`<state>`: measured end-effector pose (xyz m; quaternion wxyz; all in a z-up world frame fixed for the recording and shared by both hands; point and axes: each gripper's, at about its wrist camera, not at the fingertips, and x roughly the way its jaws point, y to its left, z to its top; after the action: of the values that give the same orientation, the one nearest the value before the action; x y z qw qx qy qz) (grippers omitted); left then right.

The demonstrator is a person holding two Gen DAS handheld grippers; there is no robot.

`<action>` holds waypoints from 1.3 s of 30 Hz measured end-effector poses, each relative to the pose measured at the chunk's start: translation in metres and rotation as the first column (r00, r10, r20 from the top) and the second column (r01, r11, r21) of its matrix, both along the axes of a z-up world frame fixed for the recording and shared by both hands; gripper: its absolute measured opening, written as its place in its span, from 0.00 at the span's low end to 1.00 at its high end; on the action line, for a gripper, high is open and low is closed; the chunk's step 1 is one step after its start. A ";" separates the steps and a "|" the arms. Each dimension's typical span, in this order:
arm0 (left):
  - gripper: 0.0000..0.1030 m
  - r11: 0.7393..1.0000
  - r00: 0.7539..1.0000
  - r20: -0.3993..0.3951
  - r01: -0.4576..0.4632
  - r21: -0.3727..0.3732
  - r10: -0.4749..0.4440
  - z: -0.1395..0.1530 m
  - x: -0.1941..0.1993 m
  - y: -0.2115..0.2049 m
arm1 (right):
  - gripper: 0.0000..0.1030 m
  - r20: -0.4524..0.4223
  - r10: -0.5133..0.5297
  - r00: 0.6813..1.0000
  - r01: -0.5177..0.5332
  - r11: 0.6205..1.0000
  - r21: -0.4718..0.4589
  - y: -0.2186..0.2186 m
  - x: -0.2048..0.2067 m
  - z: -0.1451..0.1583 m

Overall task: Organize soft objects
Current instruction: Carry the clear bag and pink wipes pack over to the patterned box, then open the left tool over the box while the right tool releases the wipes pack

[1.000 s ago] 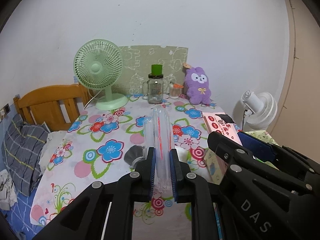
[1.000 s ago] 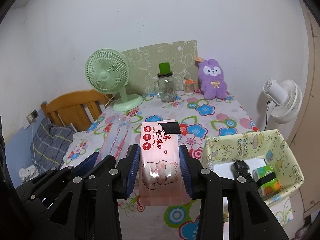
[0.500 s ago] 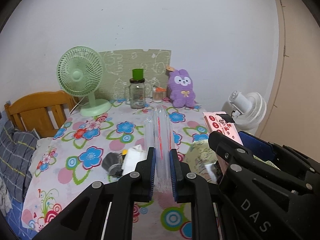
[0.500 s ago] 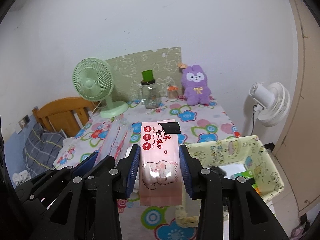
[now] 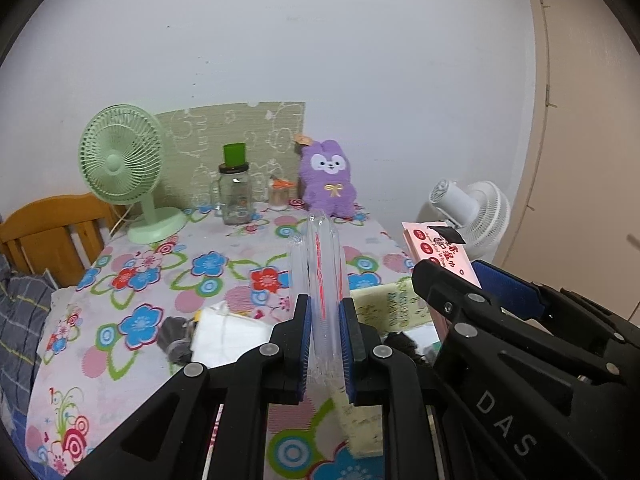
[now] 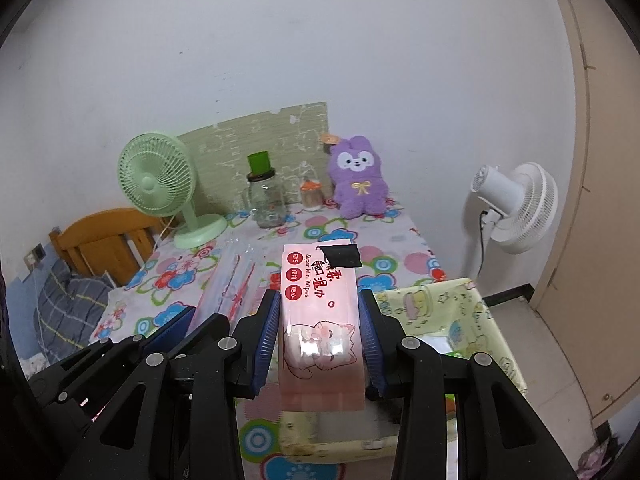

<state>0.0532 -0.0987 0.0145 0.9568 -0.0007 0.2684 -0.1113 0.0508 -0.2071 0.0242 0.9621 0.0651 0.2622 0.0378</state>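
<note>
The left tongs (image 5: 325, 340) are clamped on a clear plastic packet with red printing (image 5: 323, 264), which stands up between the blue pads and reaches forward over the desk with the flowered cloth (image 5: 168, 280). The right tongs (image 6: 320, 340) are clamped on a pink soft pack of wet wipes with a cat drawing (image 6: 320, 320); a black tab (image 6: 342, 256) sits at its far end. Both packs are held in the air above the near part of the desk, side by side, the clear packet on the left of the pink pack. Below and to the right of the pink pack there is a pale yellow fabric box with cartoon prints (image 6: 448, 304), standing at the right edge of the desk; what lies inside it I cannot tell well. On the cloth near the left tongs lie a white folded soft thing (image 5: 228, 336) and a small dark grey thing (image 5: 174, 338) touching it. At the far side of the desk stand a light green desk fan (image 5: 124, 172), a glass jar with a green cap (image 5: 236, 196), a small jar with an orange top (image 5: 280, 196) and a purple plush rabbit (image 5: 328, 180), all near the wall. A white standing fan (image 6: 516, 208) is beside the desk on the right, and a wooden bed frame (image 6: 104, 240) is on the left.
</note>
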 end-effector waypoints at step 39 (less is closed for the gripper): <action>0.64 0.994 0.985 -0.159 0.078 0.079 -0.064 -0.051 0.046 -0.066 | 0.41 -0.123 -0.065 0.990 0.070 0.997 0.037 -0.067 0.044 -0.063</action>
<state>0.0990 -0.1647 -0.0364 0.9274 0.0411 0.3469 -0.1335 0.0943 -0.2737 -0.0387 0.9434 0.0960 0.3173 0.0064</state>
